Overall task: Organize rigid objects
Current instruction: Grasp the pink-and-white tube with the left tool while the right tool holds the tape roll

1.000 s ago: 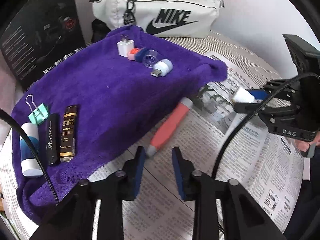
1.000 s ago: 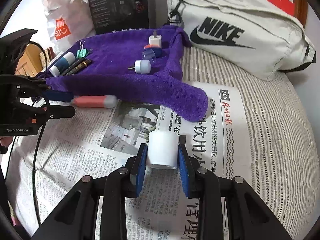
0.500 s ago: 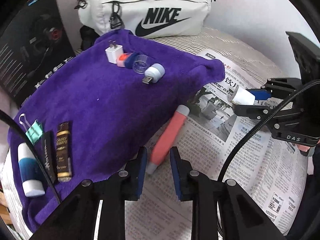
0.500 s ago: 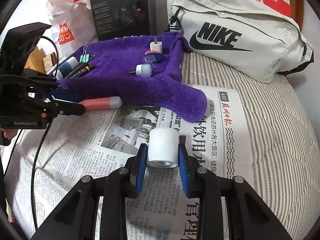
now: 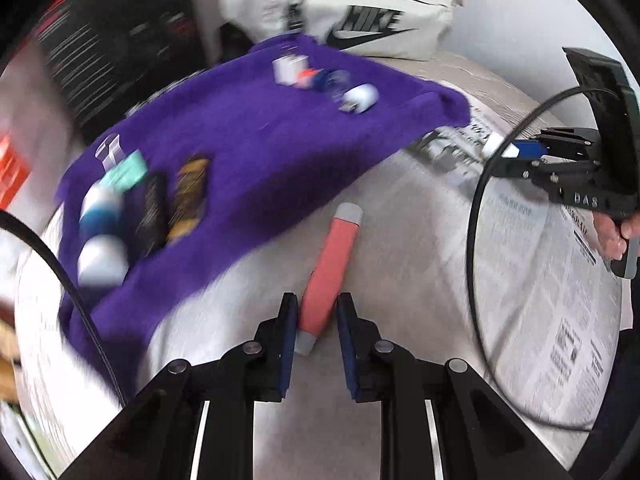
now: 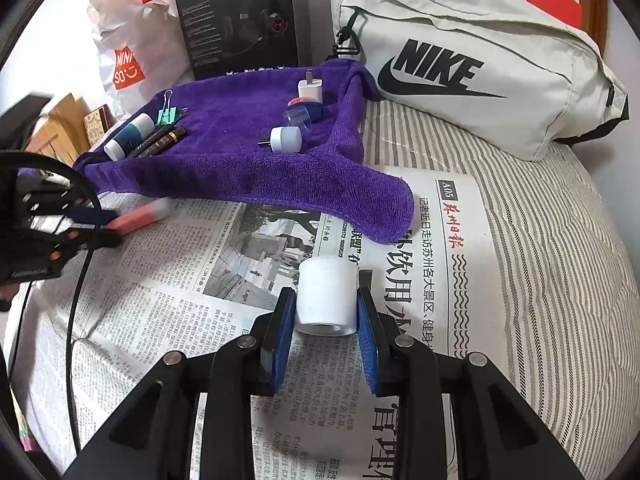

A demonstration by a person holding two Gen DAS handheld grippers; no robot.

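While the right gripper [image 6: 325,316] clamps a white tape roll [image 6: 328,296] over the newspaper [image 6: 160,312], the left gripper [image 5: 317,324] jaws close around a pink tube [image 5: 330,268].

Left gripper [image 5: 316,320] over the newspaper [image 5: 540,280], its jaws closing around the near end of a pink stick with grey caps [image 5: 330,264]. Purple towel [image 5: 248,152] behind, carrying small items, all blurred. Right gripper [image 5: 500,152] at right, clamped on a white cylinder [image 5: 493,145]. Nike bag [image 5: 360,12] at rear.
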